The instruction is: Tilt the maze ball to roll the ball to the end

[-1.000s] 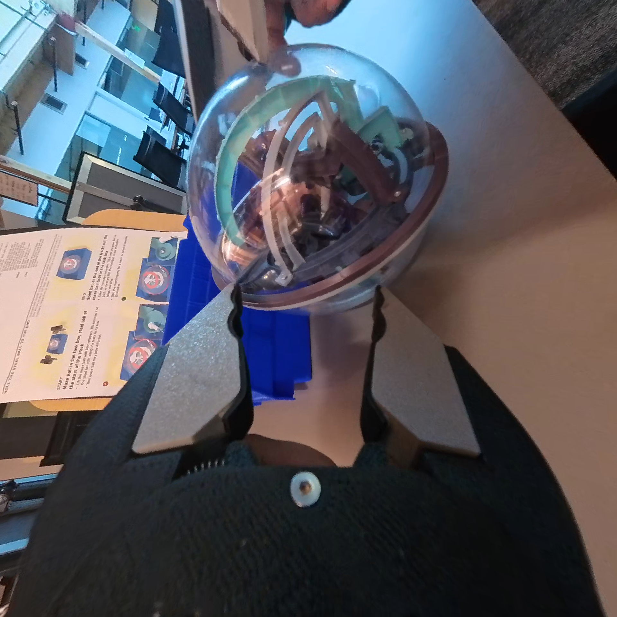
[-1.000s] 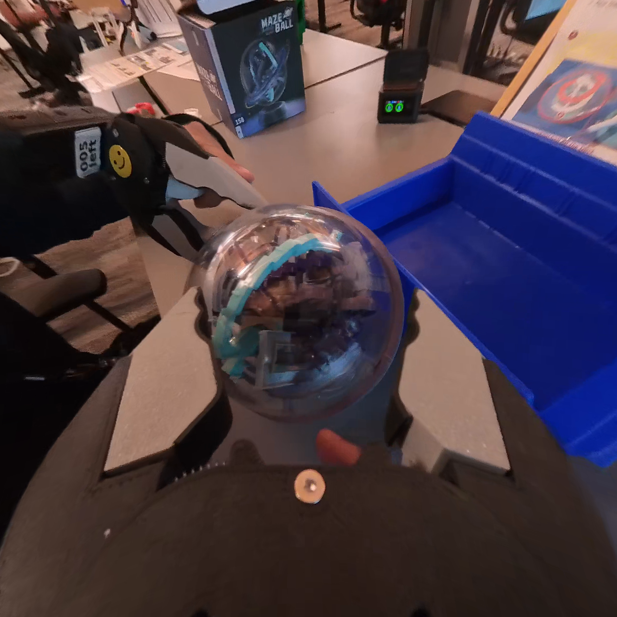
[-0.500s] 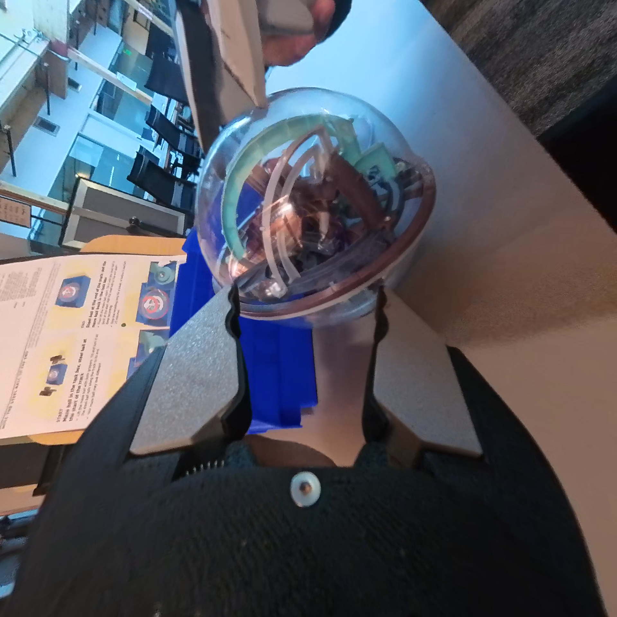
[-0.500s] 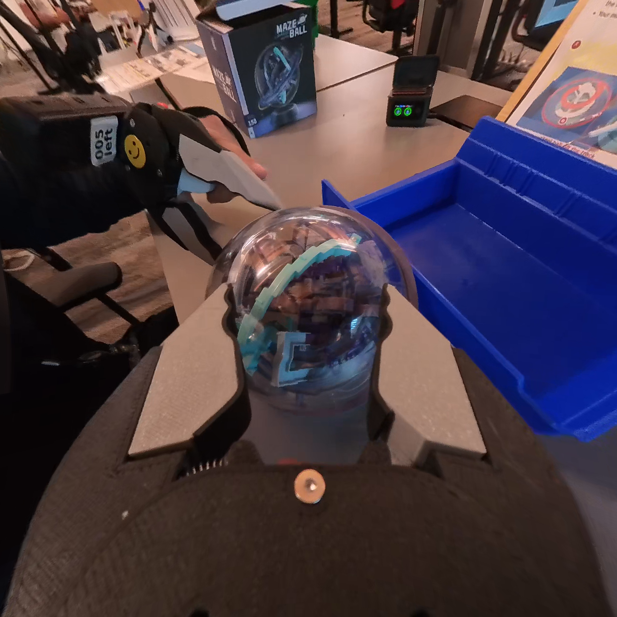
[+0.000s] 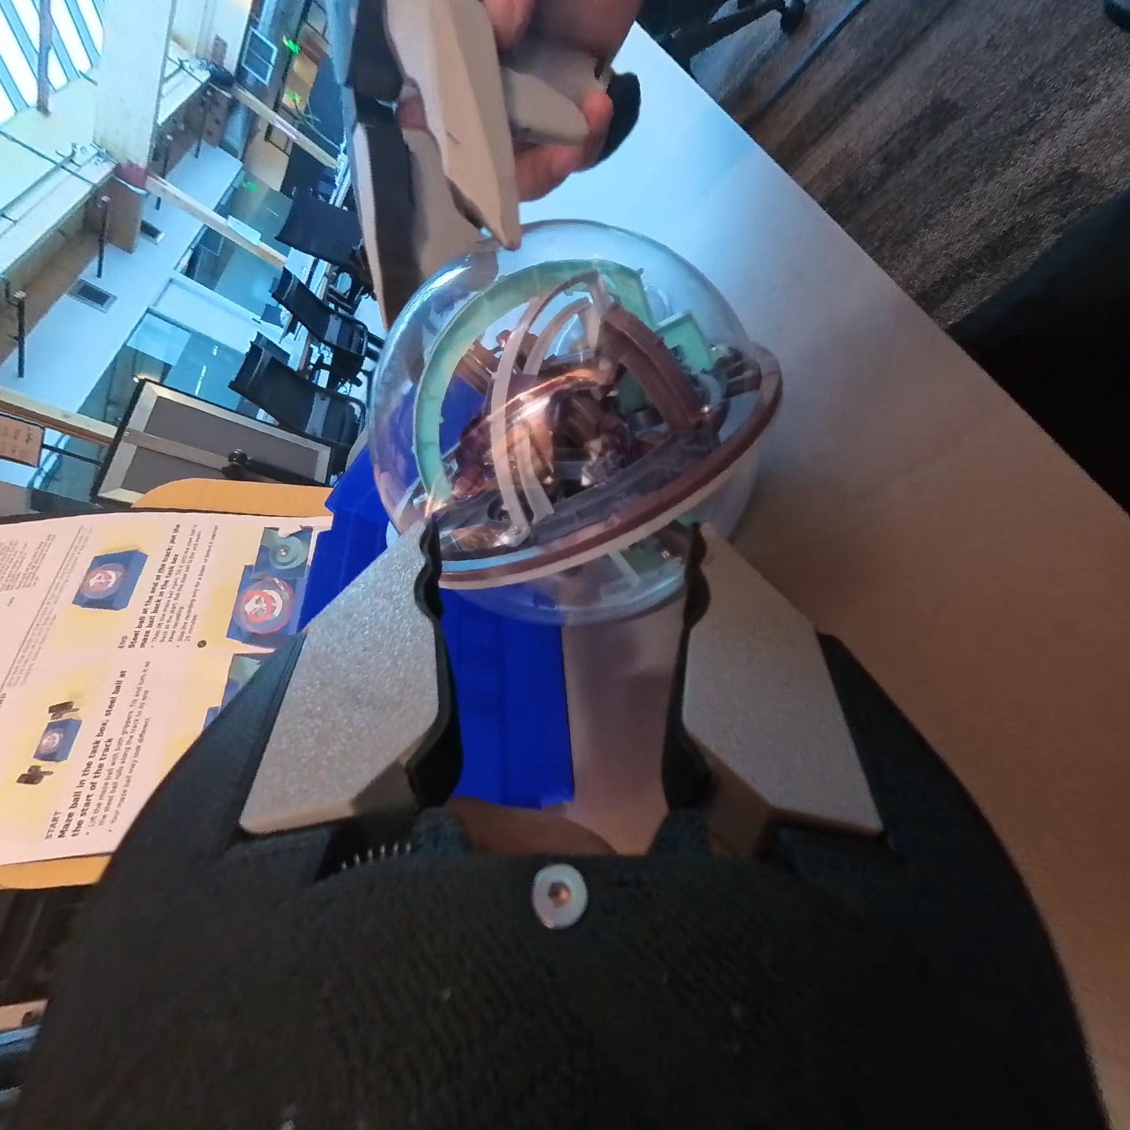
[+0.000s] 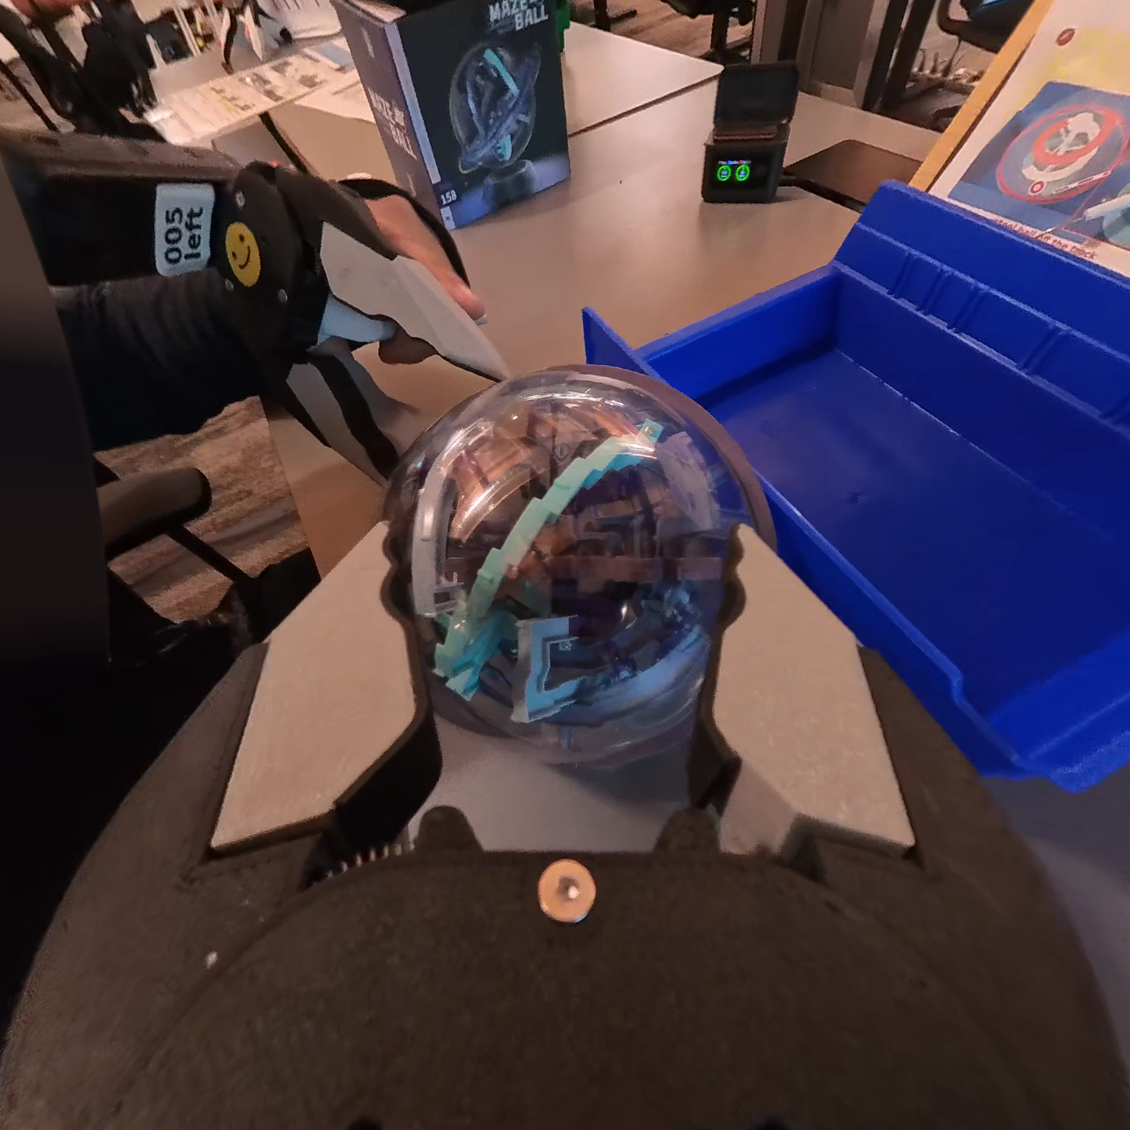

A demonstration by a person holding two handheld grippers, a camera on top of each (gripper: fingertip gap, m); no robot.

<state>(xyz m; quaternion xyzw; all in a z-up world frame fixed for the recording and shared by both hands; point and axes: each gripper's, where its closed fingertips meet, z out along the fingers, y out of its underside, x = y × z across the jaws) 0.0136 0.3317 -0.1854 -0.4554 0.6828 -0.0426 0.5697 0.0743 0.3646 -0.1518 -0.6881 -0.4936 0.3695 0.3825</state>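
Observation:
The maze ball [image 6: 568, 562] is a clear sphere with teal, brown and white tracks inside. It sits between the fingers of my right gripper [image 6: 562, 538], which is shut on its near side. My left gripper [image 5: 559, 541] is shut on the sphere's lower cap at the fingertips, and the maze ball [image 5: 568, 422] fills that view's middle. The left gripper also shows in the right wrist view [image 6: 440, 330], its upper finger touching the sphere's top left. The right gripper shows at the top of the left wrist view [image 5: 465, 153]. I cannot pick out the small steel ball inside.
An open blue bin [image 6: 917, 489] lies just right of the ball on the grey table [image 6: 642, 257]. A dark retail box [image 6: 483, 110] and a small black device with green lights [image 6: 746, 147] stand farther back. An instruction sheet [image 5: 122, 642] leans behind the bin.
My right gripper's fingers have closed in from a wide stance, and the sphere now sits deeper between them. The sphere has turned slightly. The left gripper's opening looks unchanged.

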